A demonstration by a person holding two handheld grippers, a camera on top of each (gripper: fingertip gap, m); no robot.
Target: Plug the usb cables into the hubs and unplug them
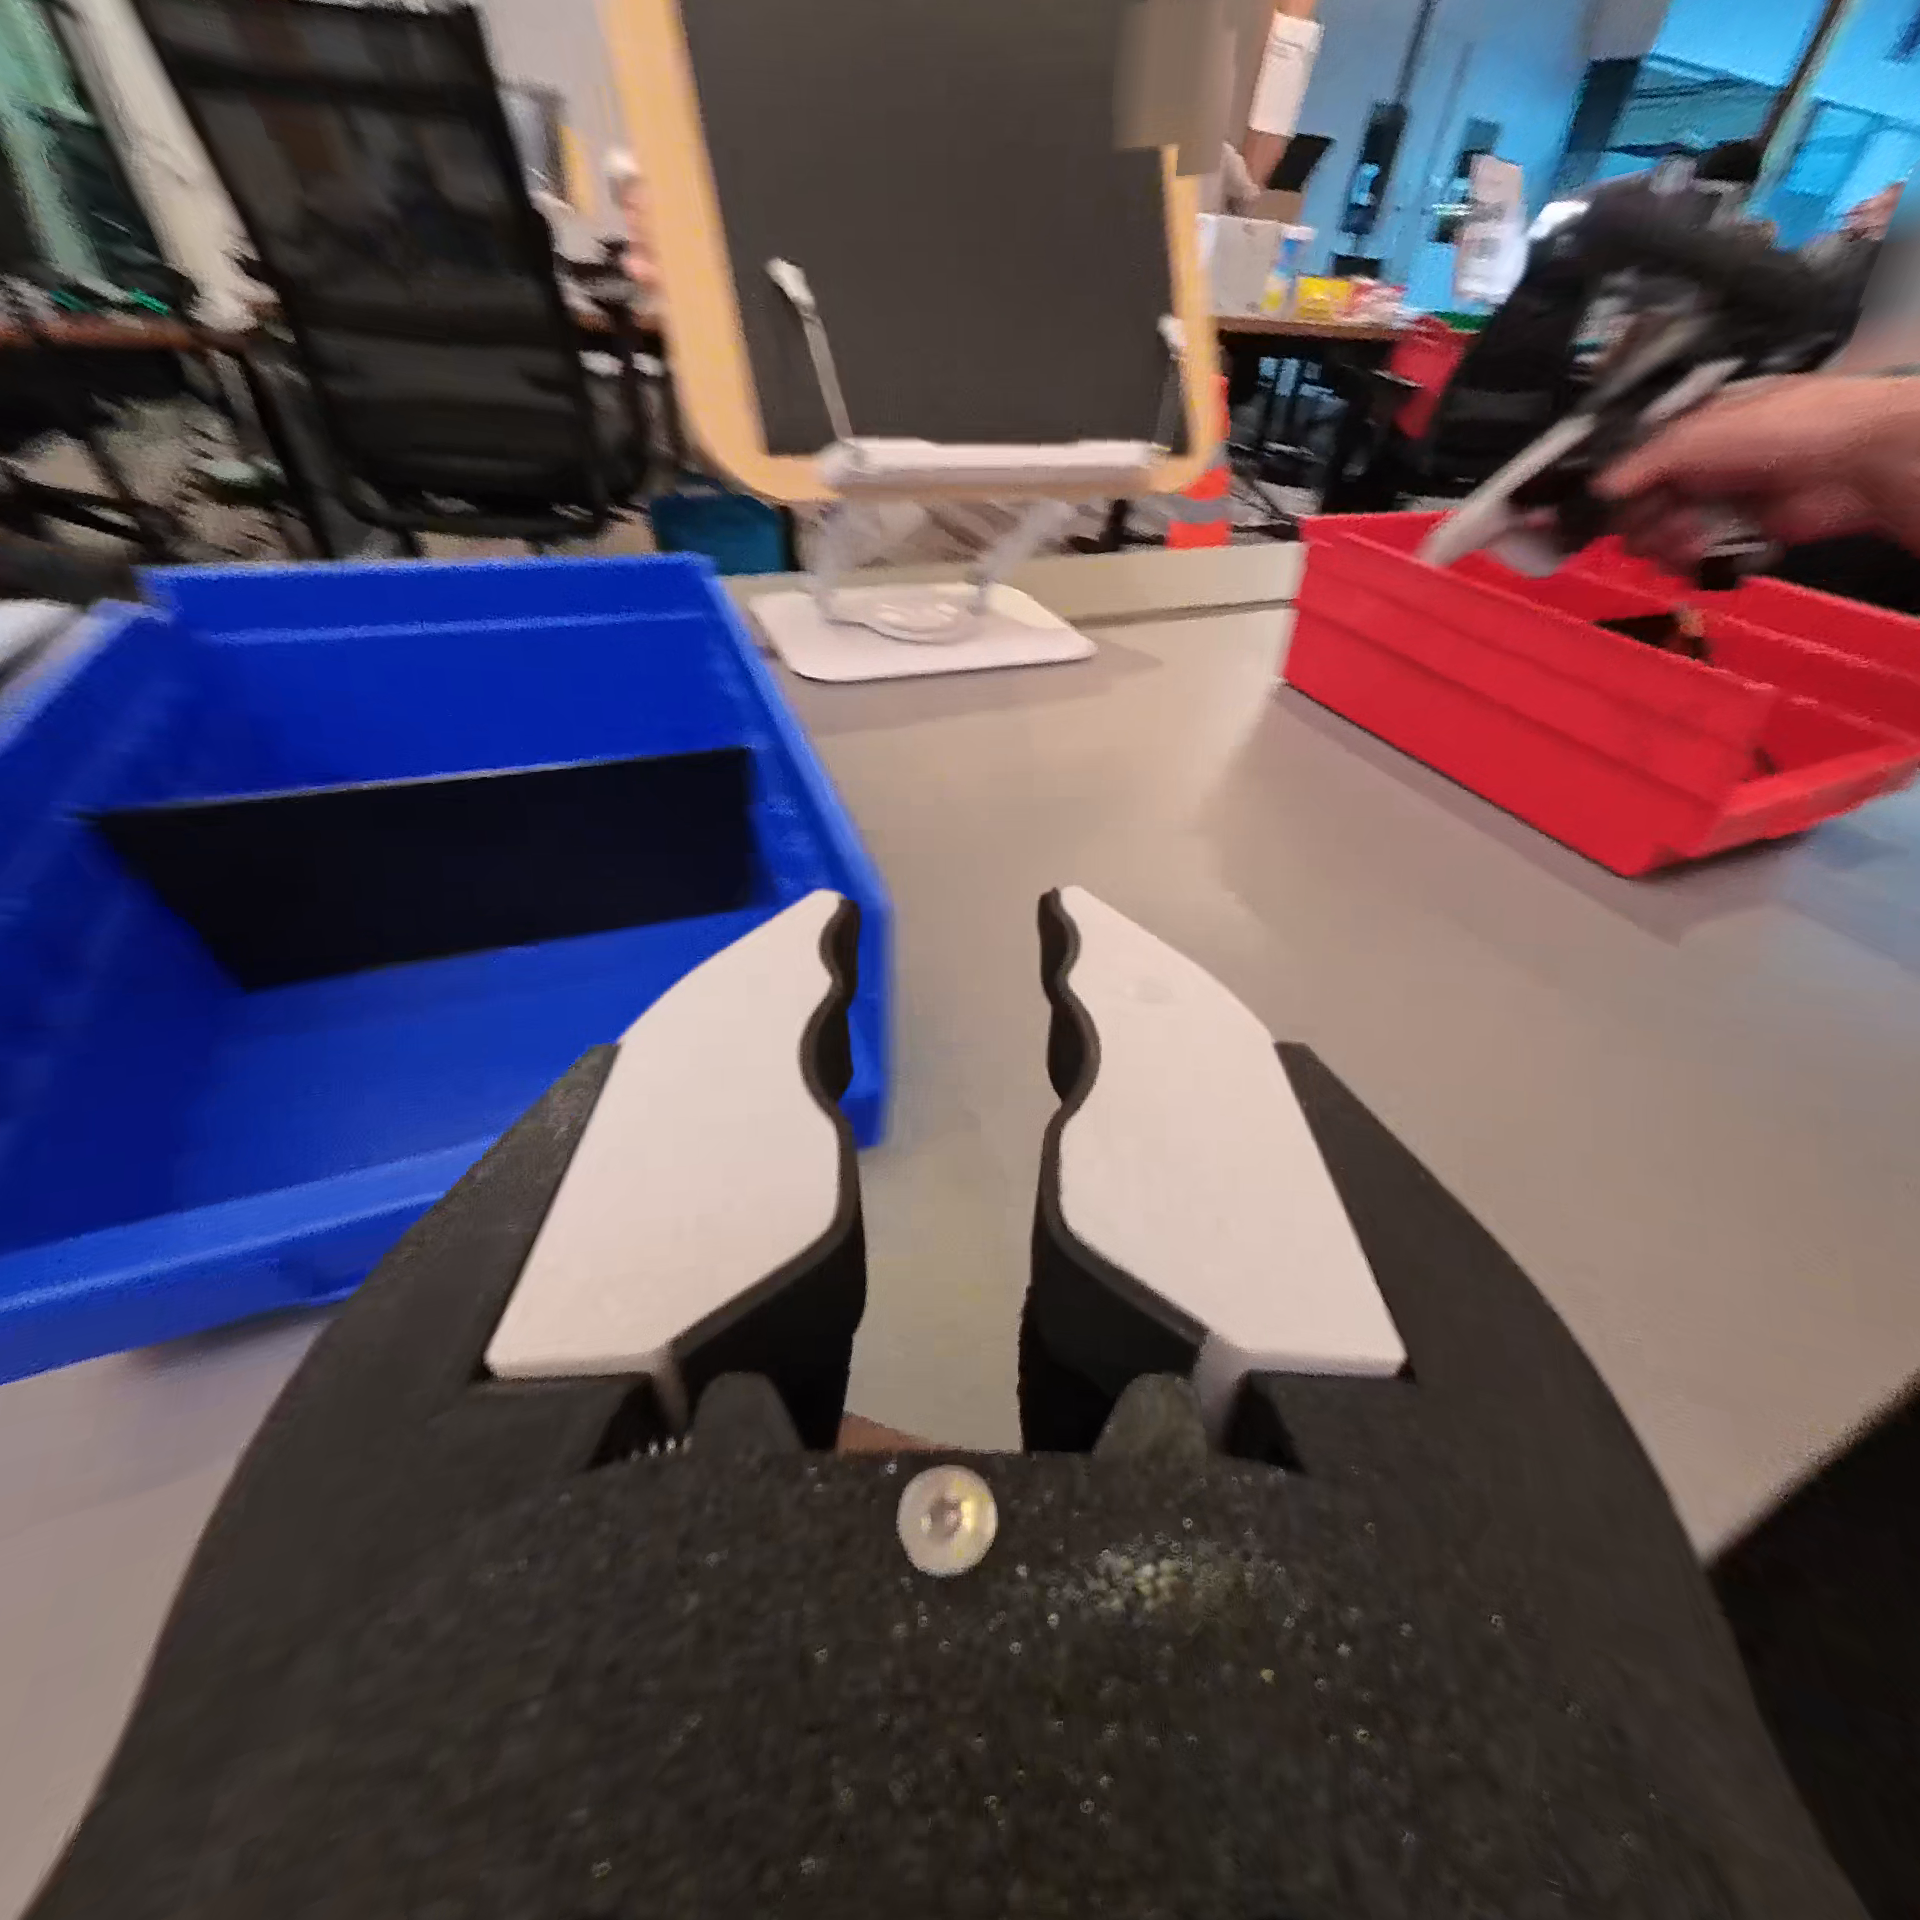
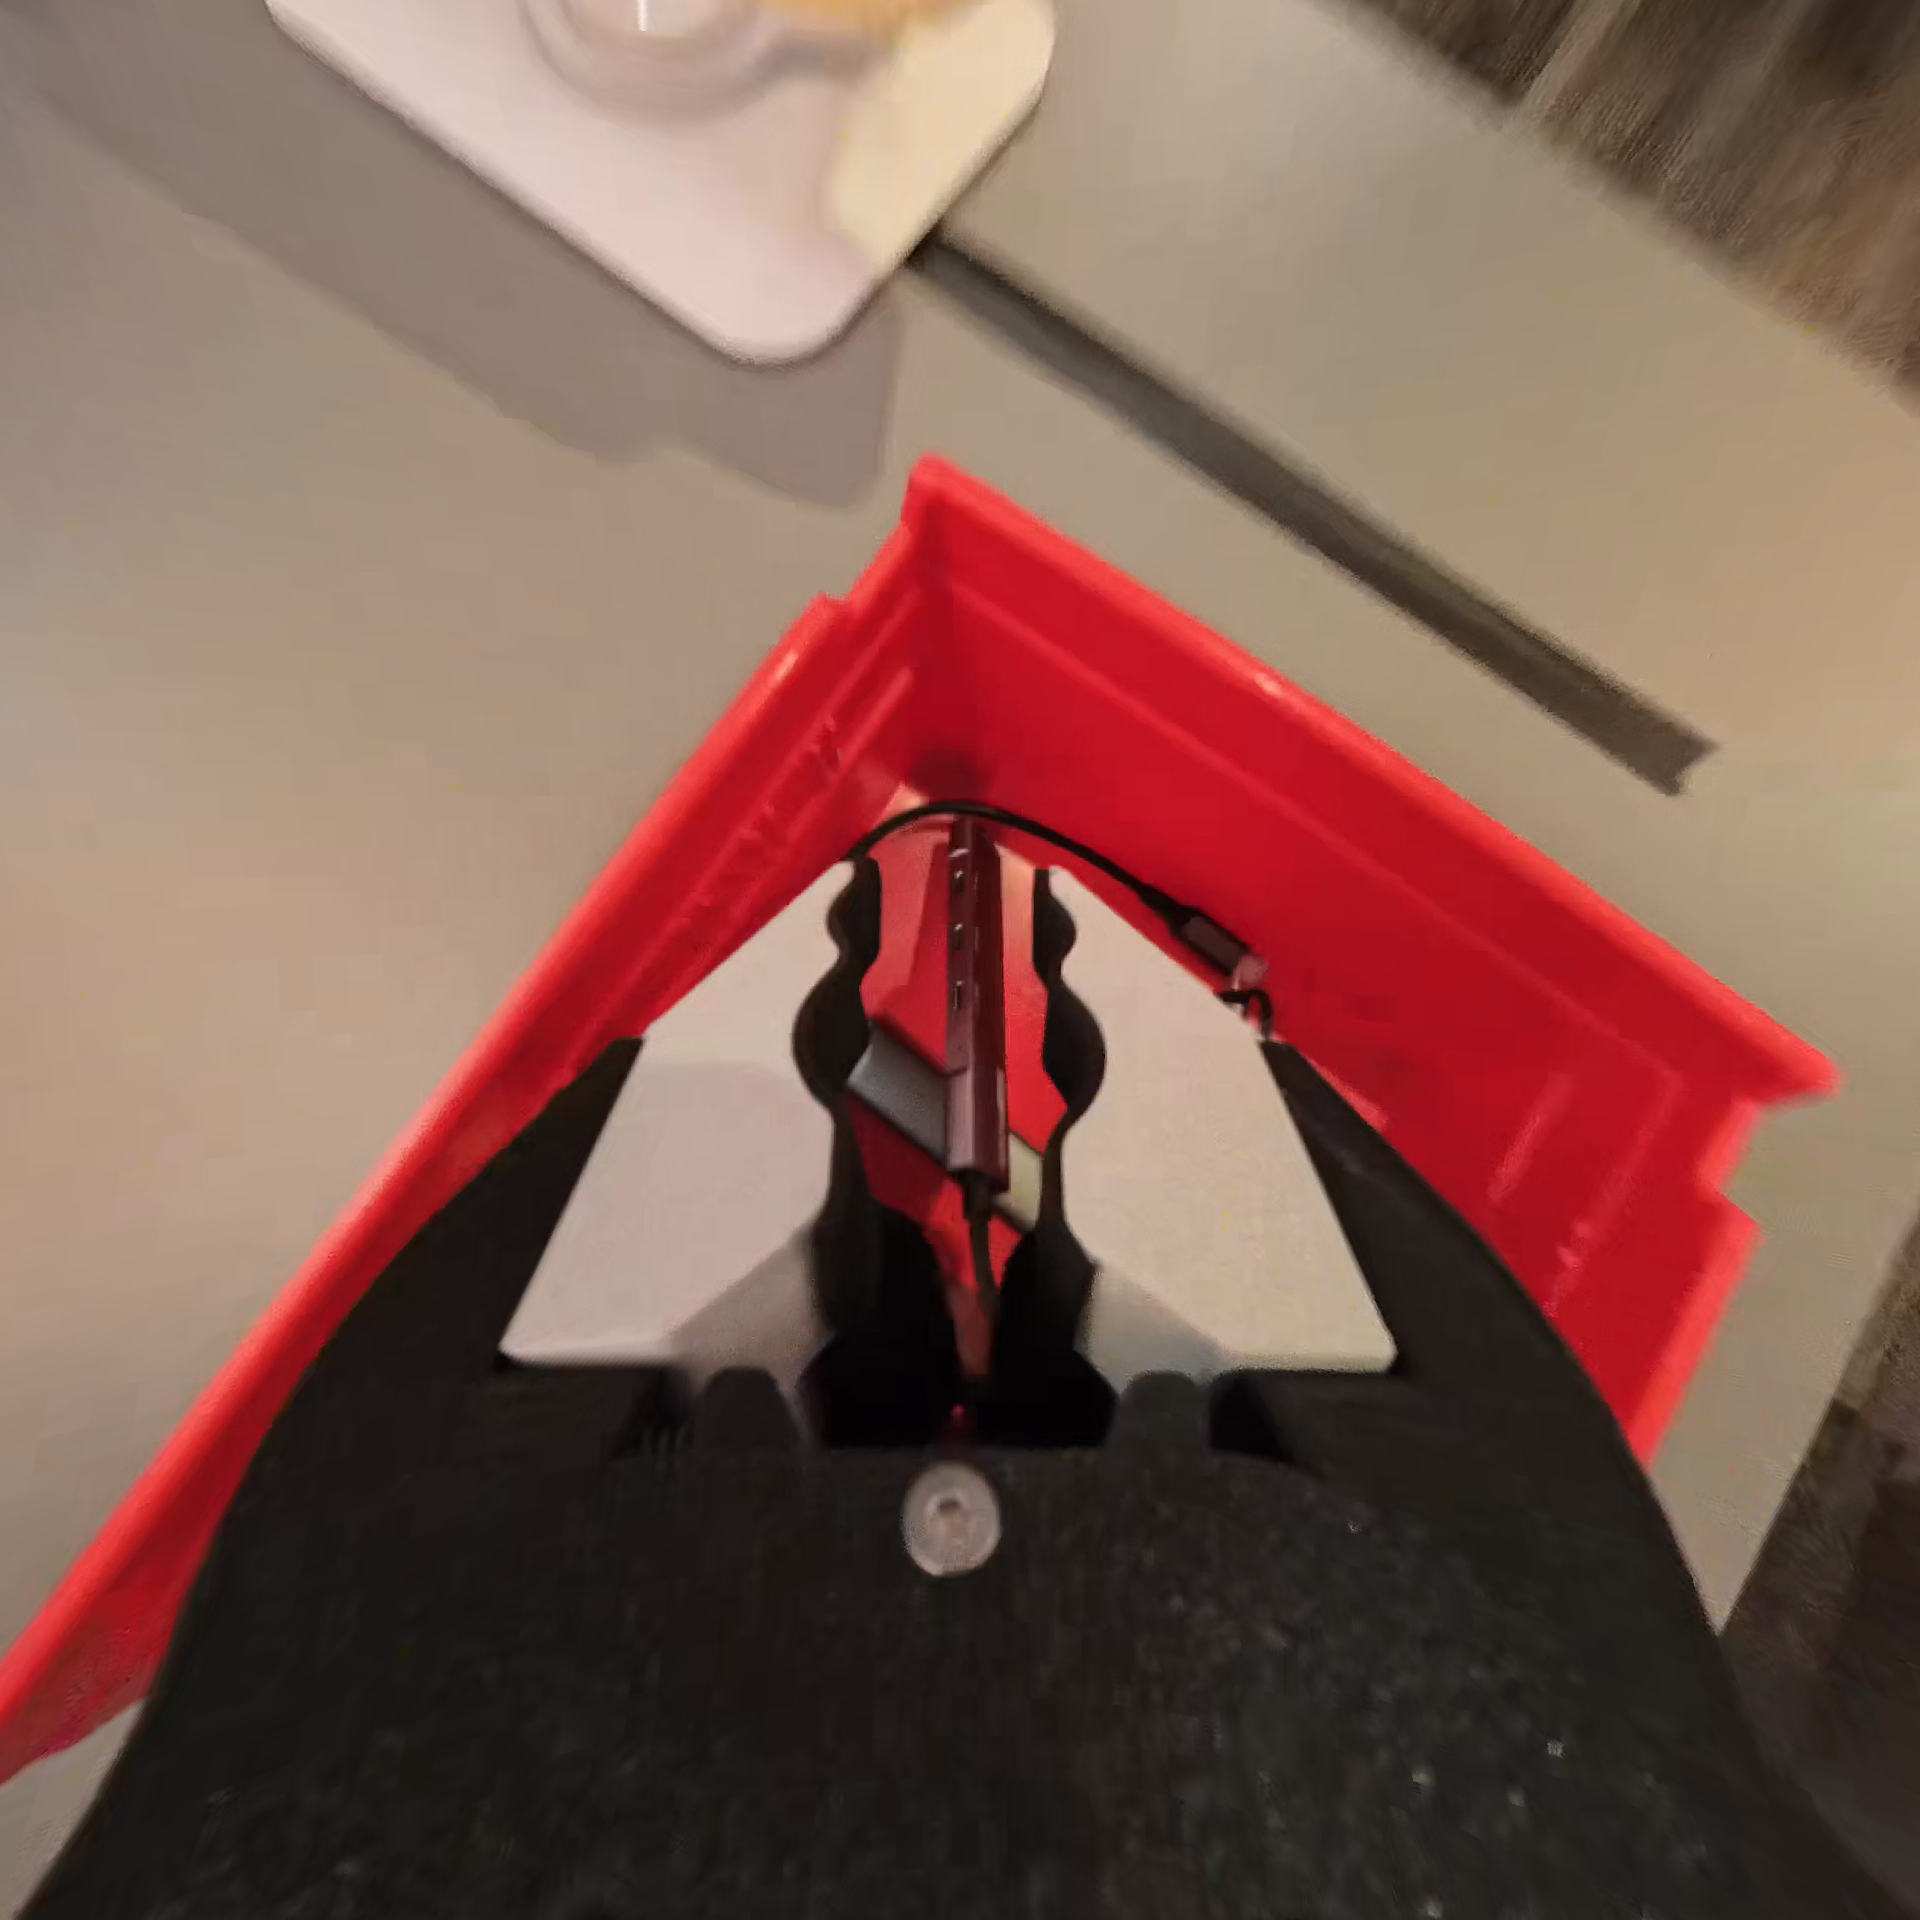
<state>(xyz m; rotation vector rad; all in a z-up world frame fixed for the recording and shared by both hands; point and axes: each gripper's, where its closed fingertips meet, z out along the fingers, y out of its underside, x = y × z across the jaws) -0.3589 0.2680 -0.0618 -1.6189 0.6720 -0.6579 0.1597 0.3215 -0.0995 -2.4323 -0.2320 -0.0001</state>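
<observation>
My right gripper (image 2: 951, 914) is down inside the corner of the red bin (image 2: 1299, 790), its fingers pinching a slim dark adapter (image 2: 971, 997) whose thin black cable (image 2: 1091, 862) loops against the bin wall. The hold looks narrow and off-centre to me, so the adapter could twist loose, or the cable could snag on the rim. My left gripper (image 1: 948, 914) hovers spread and empty over the grey table (image 1: 1351, 1039), just beside the blue bin (image 1: 416, 1039).
</observation>
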